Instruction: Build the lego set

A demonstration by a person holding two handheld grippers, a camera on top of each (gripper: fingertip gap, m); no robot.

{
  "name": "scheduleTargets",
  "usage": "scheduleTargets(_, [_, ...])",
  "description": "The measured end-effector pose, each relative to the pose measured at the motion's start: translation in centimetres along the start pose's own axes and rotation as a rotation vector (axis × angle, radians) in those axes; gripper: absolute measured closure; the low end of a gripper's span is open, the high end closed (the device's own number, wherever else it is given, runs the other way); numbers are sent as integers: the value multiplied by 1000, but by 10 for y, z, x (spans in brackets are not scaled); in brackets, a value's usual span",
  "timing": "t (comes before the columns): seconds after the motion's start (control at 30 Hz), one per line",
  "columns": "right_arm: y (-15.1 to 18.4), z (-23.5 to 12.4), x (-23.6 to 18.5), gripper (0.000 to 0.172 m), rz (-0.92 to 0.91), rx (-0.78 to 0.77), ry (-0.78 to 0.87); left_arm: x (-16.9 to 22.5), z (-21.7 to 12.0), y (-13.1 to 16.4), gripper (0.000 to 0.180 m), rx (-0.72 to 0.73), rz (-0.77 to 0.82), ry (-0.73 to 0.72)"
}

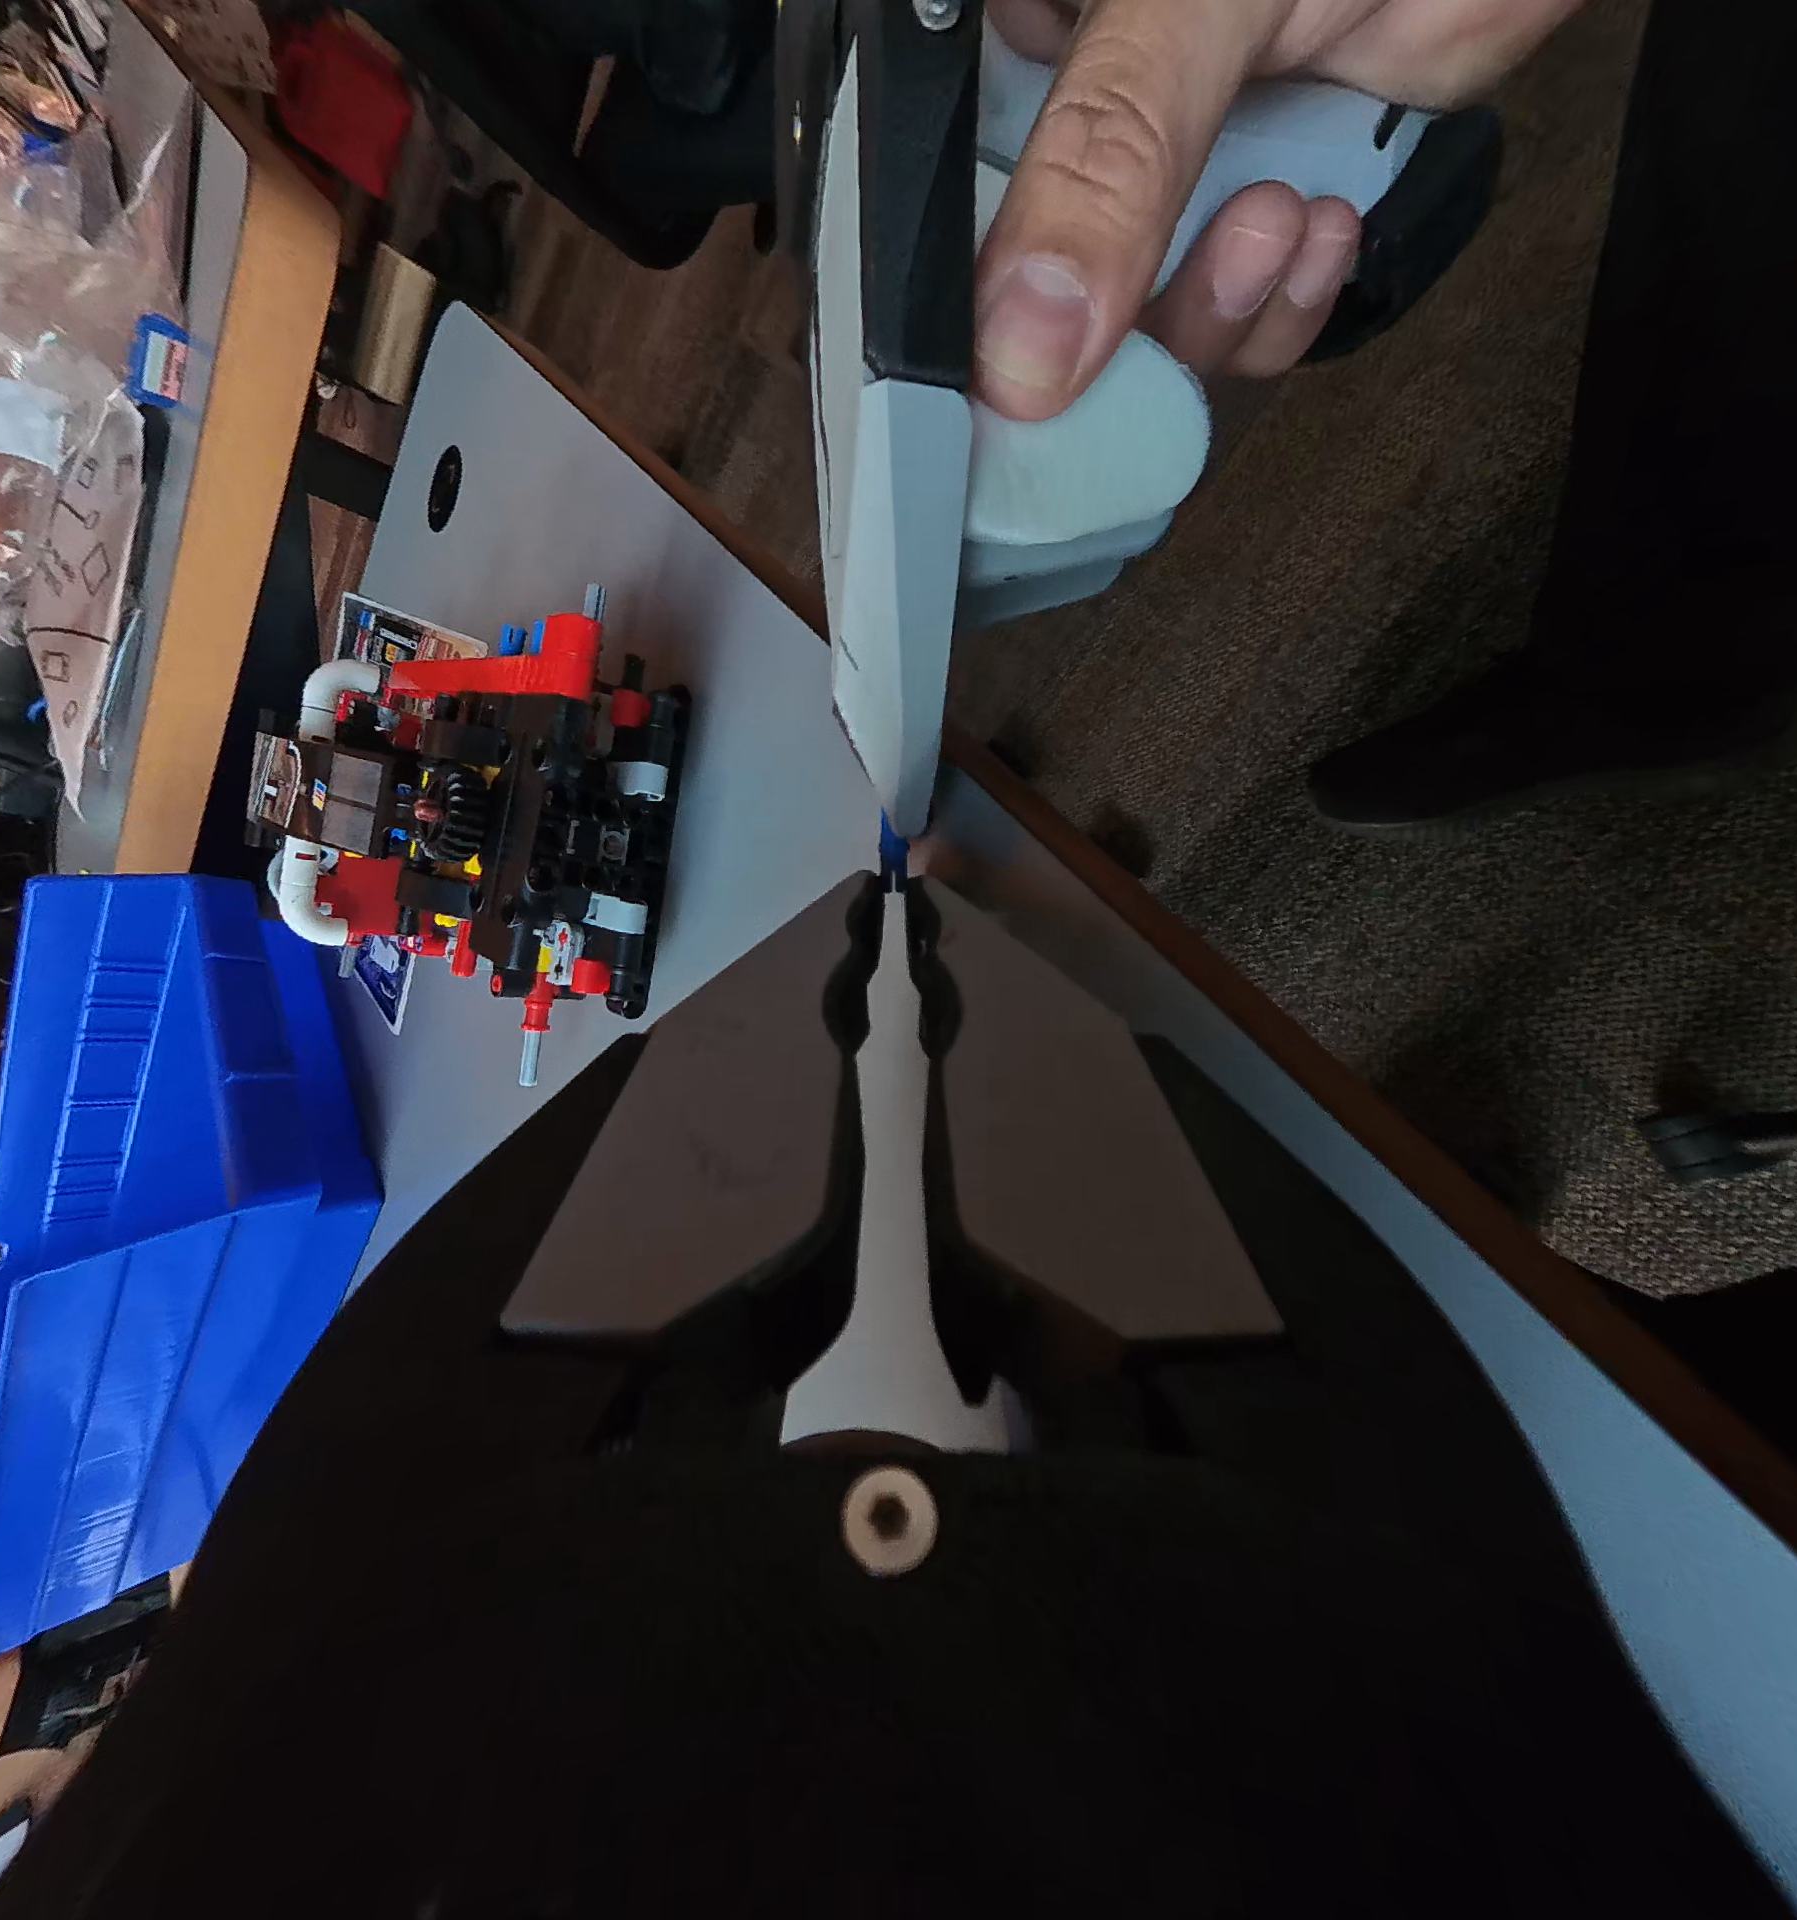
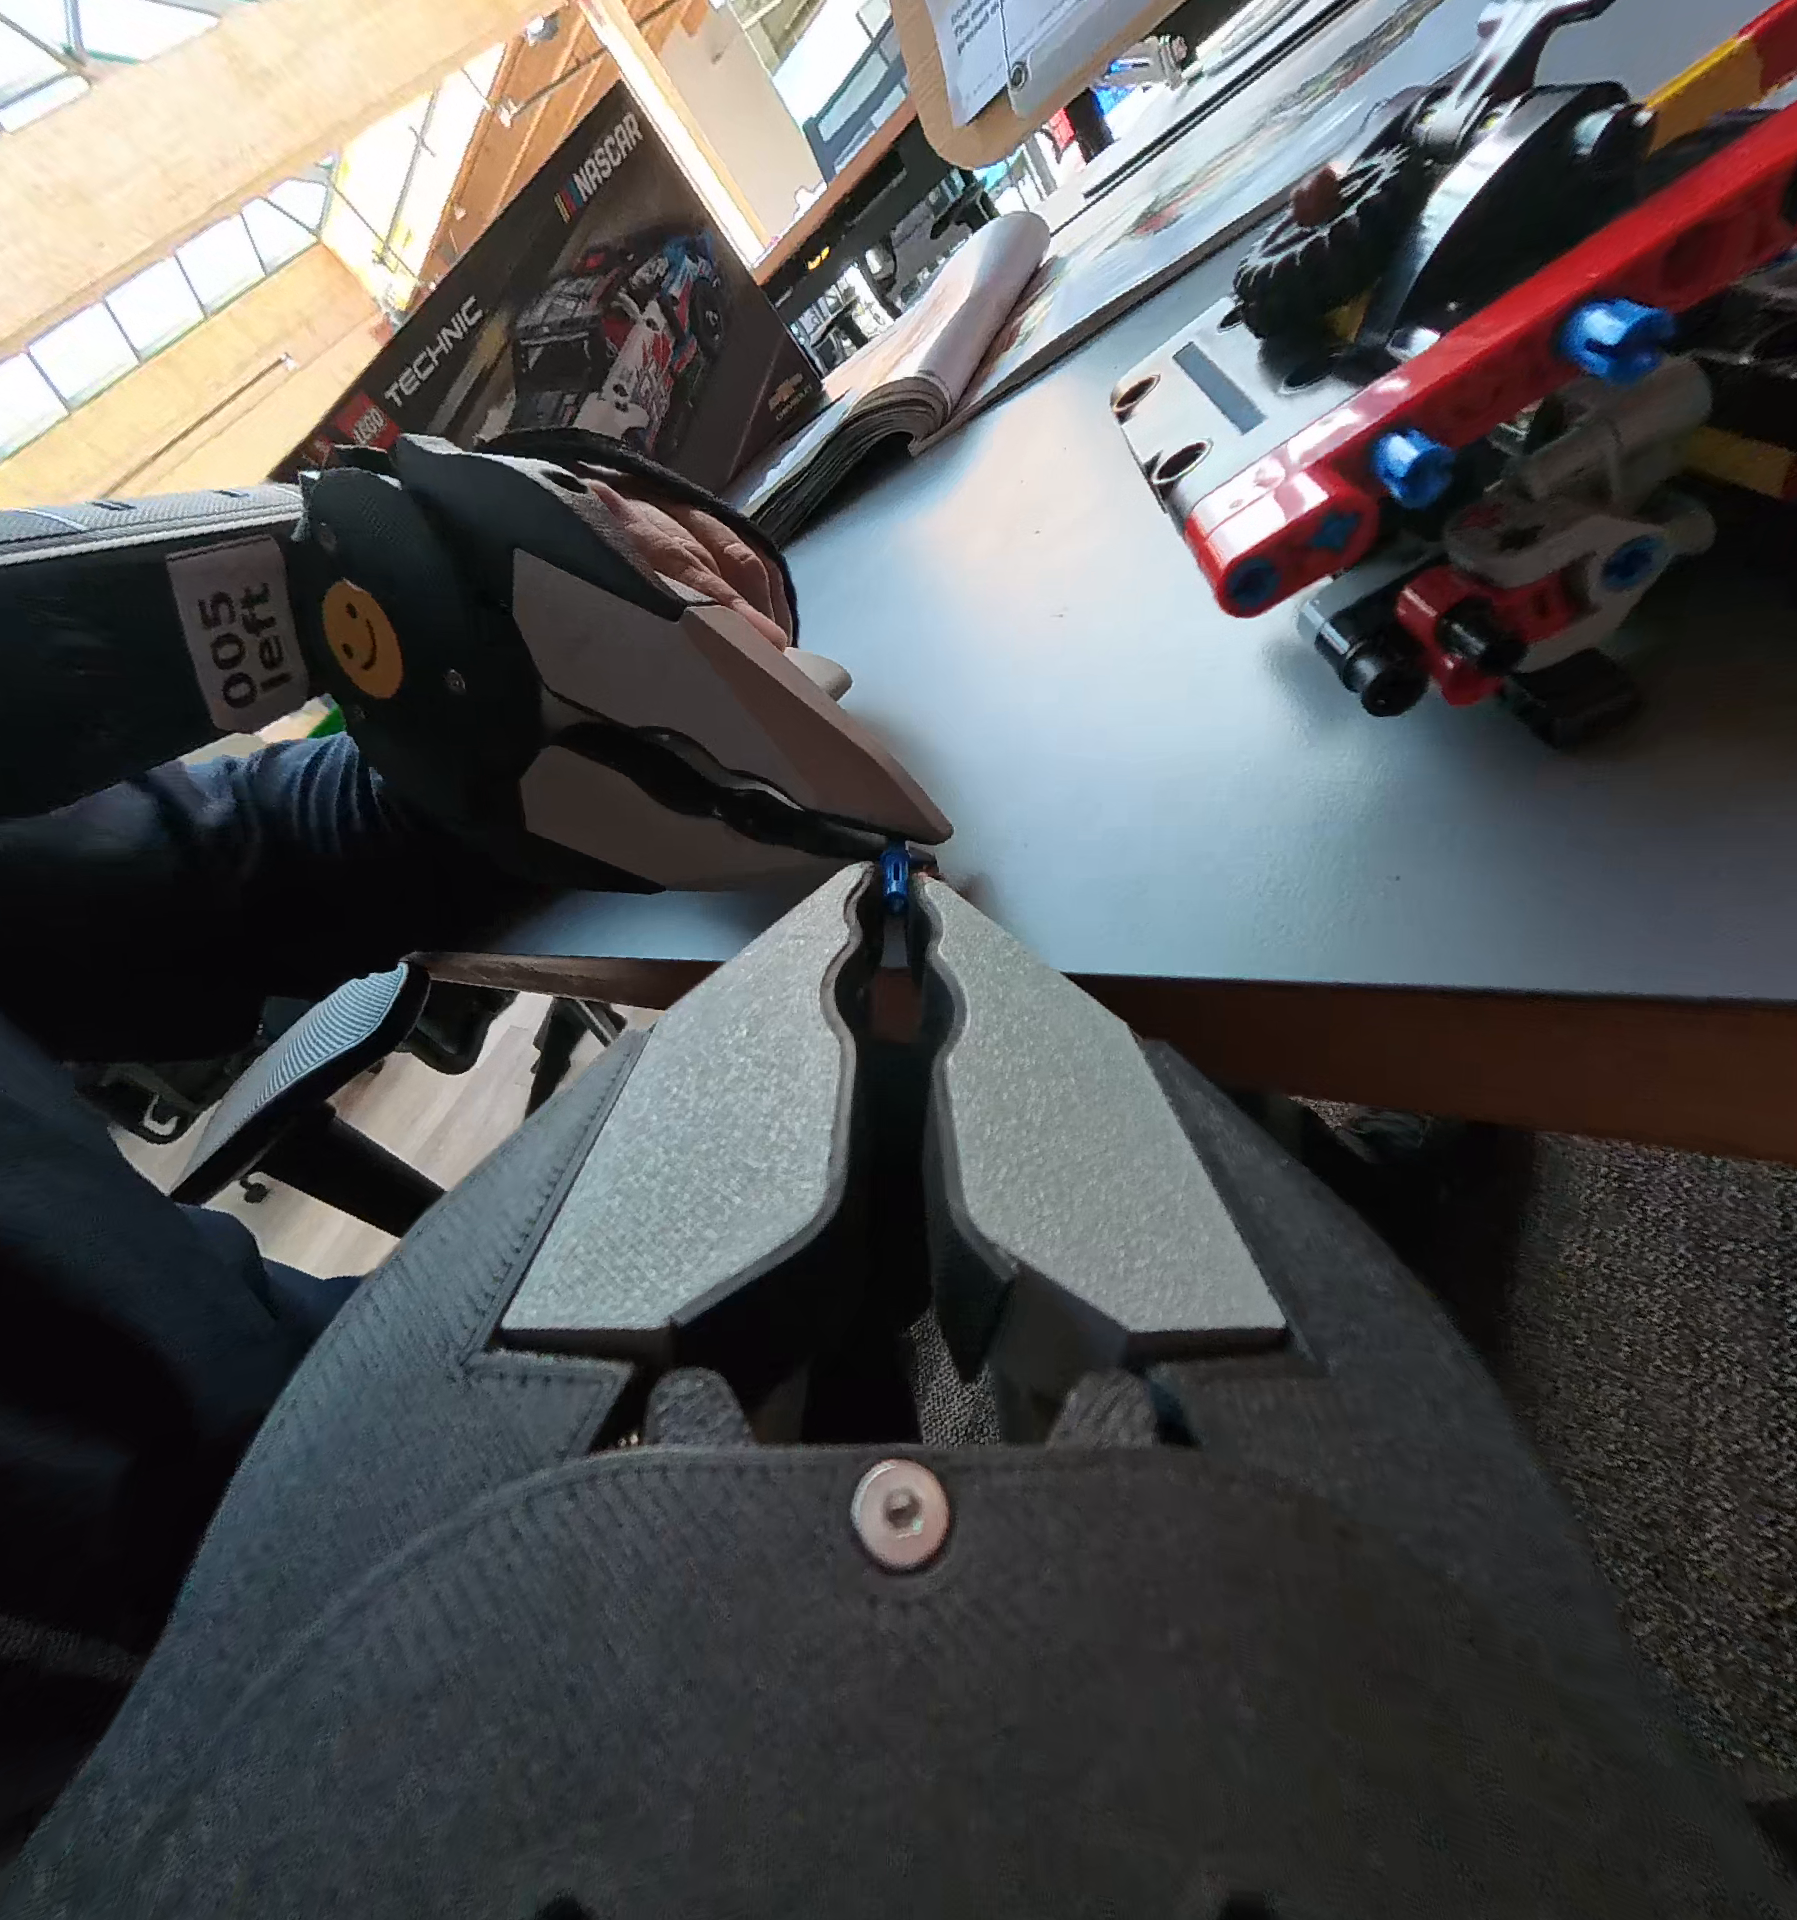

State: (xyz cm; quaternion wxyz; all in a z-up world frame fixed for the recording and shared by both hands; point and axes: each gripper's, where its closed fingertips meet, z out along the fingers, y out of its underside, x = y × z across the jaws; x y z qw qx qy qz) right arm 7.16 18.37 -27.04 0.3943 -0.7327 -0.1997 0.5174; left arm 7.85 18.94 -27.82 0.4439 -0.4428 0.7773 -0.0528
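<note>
Both hand-held grippers, left [image 1: 895, 883] and right [image 2: 895, 883], pinched shut on one small blue peg [image 2: 892, 871] over surface [image 2: 1133, 748] edge. Toy car model [image 1: 489, 821], blue bin [image 1: 156, 1195] beyond; open booklet [image 2: 935, 353] behind.

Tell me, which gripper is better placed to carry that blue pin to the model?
Probably the right gripper: the pin sits between its fingertips, and the model lies ahead of it. The left gripper only meets the pin's far end.
</note>
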Motion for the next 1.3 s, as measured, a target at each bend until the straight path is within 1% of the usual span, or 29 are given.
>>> scheduleTargets(0.17, [-1, 0, 1, 171, 15, 12, 5, -1, 2, 1, 179, -16, 1, -11])
scheduleTargets(0.27, [-2, -1, 2, 171, 13, 14, 12, -2, 3, 2, 180, -56, -30, -10])
scheduleTargets(0.4, [-2, 0, 2, 171, 9, 19, 14, -2, 3, 3, 180, -44, -5, -17])
scheduleTargets(0.77, [-3, -1, 3, 170, 3, 46, 36, -3, 5, 3, 180, -29, -24, -13])
scheduleTargets(0.93, [-4, 0, 3, 171, -15, 59, 33, -6, 4, 4, 180, -36, 35, -56])
scheduleTargets(1.03, [-4, -1, 3, 171, -67, 62, 38, -7, 4, 3, 180, -26, 84, -77])
scheduleTargets(1.1, [-5, -4, 2, 171, -145, 66, 57, -9, 5, -1, 179, -4, 101, -104])
scheduleTargets(1.2, [-8, -9, 2, 170, -236, 83, 69, -11, 6, -6, 179, 26, 80, -104])
scheduleTargets(1.23, [-9, -10, 3, 170, -244, 91, 70, -13, 6, -7, 179, 28, 77, -106])
scheduleTargets(1.3, [-8, -11, 5, 170, -227, 88, 64, -14, 9, -7, 179, 3, 133, -120])
